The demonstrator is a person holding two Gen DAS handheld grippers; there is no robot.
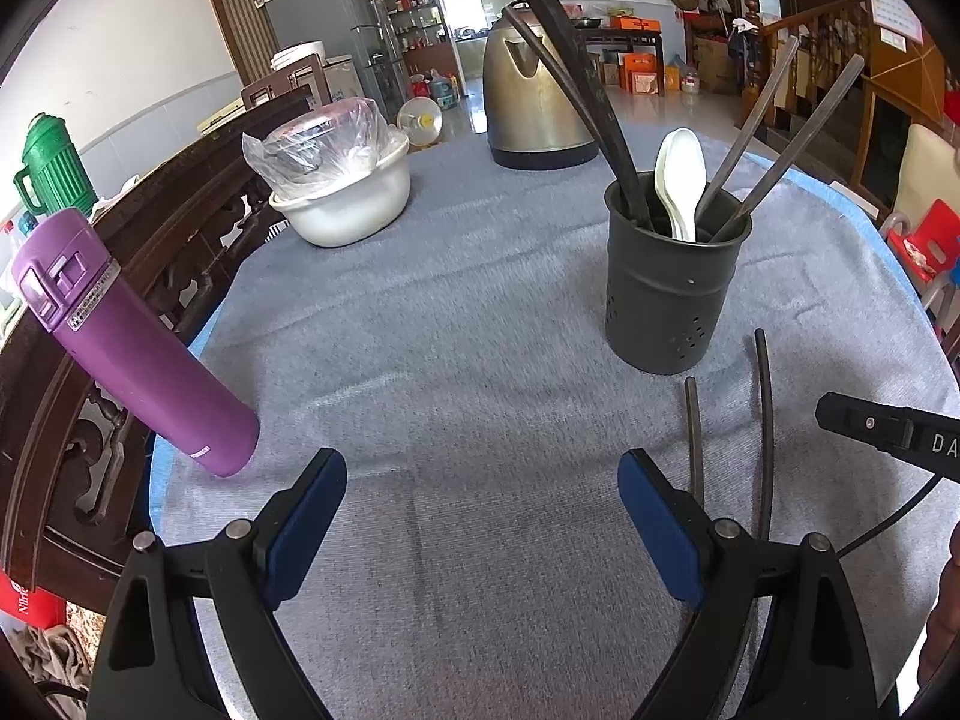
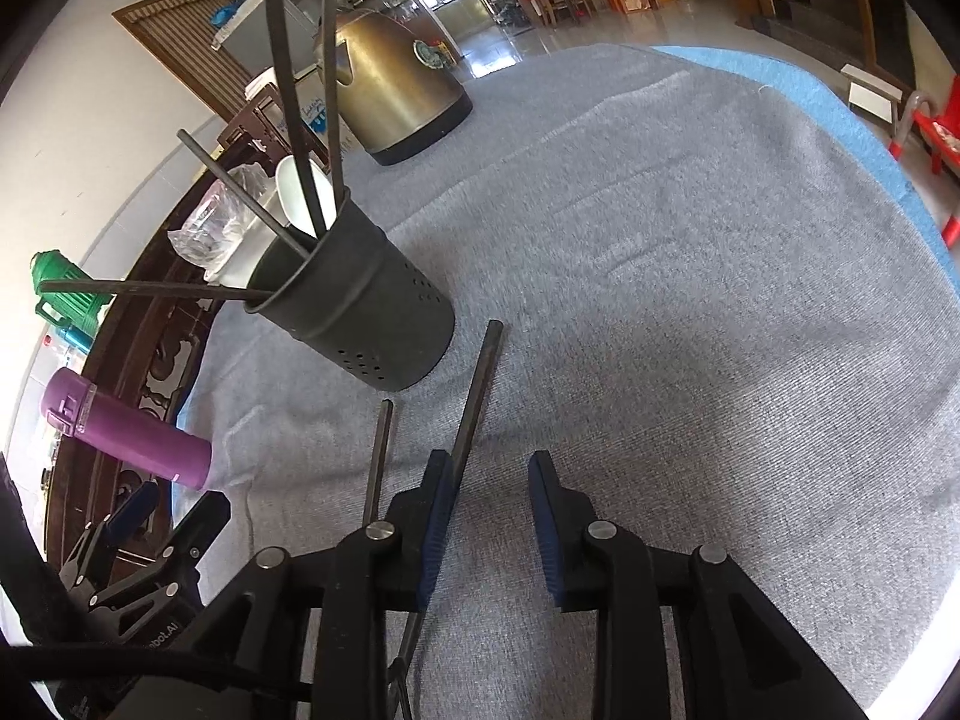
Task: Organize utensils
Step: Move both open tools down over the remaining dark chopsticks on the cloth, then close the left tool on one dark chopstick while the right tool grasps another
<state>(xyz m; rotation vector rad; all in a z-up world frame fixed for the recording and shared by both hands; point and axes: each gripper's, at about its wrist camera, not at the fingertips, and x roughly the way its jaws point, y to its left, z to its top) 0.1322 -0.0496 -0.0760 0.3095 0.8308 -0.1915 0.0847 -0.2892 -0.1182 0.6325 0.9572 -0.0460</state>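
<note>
A dark perforated utensil holder (image 1: 672, 294) (image 2: 366, 318) stands on the grey cloth, with several dark chopsticks and white spoons (image 1: 678, 180) (image 2: 303, 192) in it. Two loose dark chopsticks lie on the cloth in front of it, a short one (image 1: 693, 438) (image 2: 378, 462) and a long one (image 1: 765, 420) (image 2: 477, 390). My left gripper (image 1: 480, 462) (image 2: 180, 501) stands wide open over bare cloth, left of both. My right gripper (image 2: 489, 462) is open and low over the cloth. The long chopstick runs along and under its left finger, and no pad presses on it. One right finger (image 1: 864, 420) shows in the left wrist view.
A steel kettle (image 1: 534, 102) (image 2: 396, 96) stands at the table's far side. A white bowl with a plastic bag (image 1: 354, 198) sits far left. A purple bottle (image 1: 138, 354) (image 2: 126, 438) stands at the left edge by a carved wooden rail (image 1: 180, 228). A red chair (image 1: 924, 240) is beyond the right edge.
</note>
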